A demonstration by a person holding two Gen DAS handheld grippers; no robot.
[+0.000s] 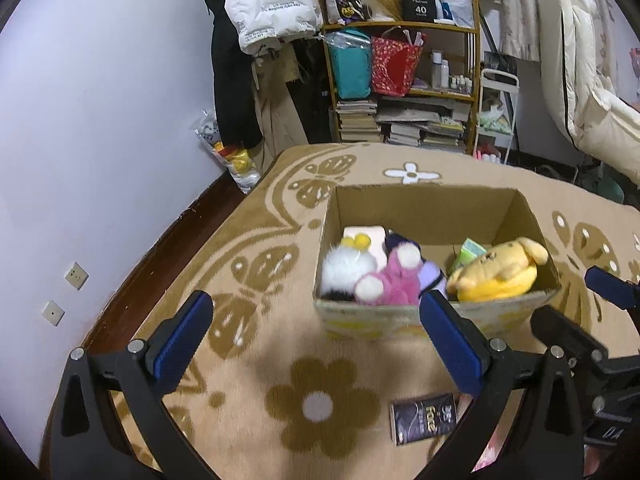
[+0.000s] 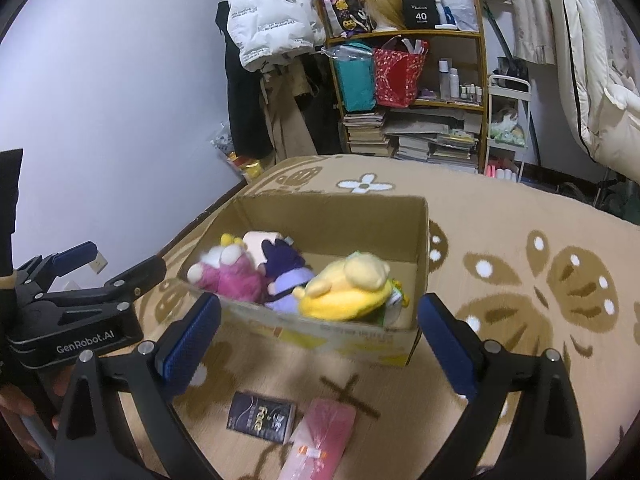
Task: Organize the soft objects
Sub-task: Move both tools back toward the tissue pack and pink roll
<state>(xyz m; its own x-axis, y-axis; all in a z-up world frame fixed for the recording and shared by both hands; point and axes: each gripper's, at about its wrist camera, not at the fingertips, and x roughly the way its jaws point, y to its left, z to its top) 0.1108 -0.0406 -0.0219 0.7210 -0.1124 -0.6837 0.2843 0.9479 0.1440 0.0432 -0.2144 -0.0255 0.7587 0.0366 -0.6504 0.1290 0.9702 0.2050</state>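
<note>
An open cardboard box [image 1: 424, 204] [image 2: 332, 212] stands on the beige rug. It holds a yellow dog plush [image 1: 500, 270] [image 2: 352, 288], a pink plush [image 1: 390, 284] [image 2: 232, 278], a purple plush [image 1: 430, 274] [image 2: 286, 274], a white fluffy toy [image 1: 344, 268] and a green packet [image 1: 468, 254]. My left gripper [image 1: 316, 324] is open and empty, just before the box. My right gripper [image 2: 320, 332] is open and empty, before the box's near wall. A dark packet [image 1: 424, 420] [image 2: 262, 416] and a pink packet [image 2: 320, 440] lie on the rug in front.
The rug [image 1: 280, 360] has brown butterfly and flower patterns. A shelf [image 1: 404, 80] with bags, bottles and stacked books stands behind. Hanging coats [image 1: 268, 4] and a plastic bag [image 1: 236, 160] are at the back left wall. White bedding [image 1: 592, 100] is at the right.
</note>
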